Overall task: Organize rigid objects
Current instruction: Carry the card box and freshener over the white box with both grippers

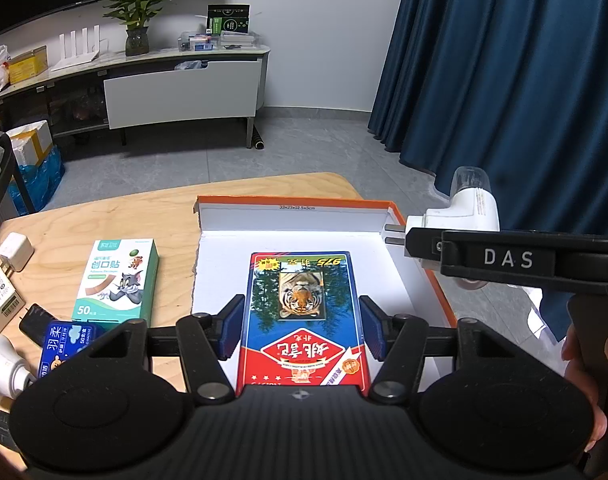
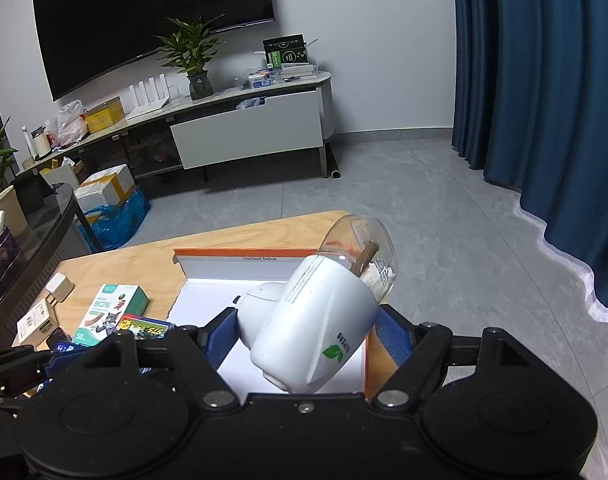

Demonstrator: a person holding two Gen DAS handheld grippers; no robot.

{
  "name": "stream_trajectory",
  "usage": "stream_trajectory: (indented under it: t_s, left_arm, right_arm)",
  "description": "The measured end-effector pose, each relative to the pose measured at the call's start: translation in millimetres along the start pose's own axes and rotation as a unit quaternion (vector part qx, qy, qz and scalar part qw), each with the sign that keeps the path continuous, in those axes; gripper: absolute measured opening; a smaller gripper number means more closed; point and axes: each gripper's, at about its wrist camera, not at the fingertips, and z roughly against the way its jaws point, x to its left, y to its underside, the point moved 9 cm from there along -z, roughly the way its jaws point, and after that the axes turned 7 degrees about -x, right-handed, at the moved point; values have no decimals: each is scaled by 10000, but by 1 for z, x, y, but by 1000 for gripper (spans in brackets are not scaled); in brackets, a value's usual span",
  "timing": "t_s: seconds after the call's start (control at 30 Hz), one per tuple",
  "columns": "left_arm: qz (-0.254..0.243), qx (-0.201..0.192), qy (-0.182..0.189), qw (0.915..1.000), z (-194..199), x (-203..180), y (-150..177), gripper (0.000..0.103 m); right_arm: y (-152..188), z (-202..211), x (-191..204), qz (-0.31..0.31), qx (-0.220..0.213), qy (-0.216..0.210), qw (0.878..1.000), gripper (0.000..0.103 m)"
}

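My left gripper is shut on a red and blue card pack with a tiger picture, held over the white floor of an orange-edged box. My right gripper is shut on a white plug-in device with a clear bottle on top, held above the same box. In the left wrist view that device hangs over the box's right wall, prongs pointing left. The card pack shows at the left in the right wrist view.
On the wooden table left of the box lie a green bandage box, a small blue pack, a white charger, a black adapter, another white plug-in device and a cardboard box.
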Motion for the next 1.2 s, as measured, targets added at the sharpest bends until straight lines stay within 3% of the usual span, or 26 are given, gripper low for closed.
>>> stream_trajectory:
  t_s: [1.2]
  left_arm:
    - [-14,-44,25,10000,2,-1,-1,60]
  right_arm:
    - [0,1,0,-4,2,9,10000,89]
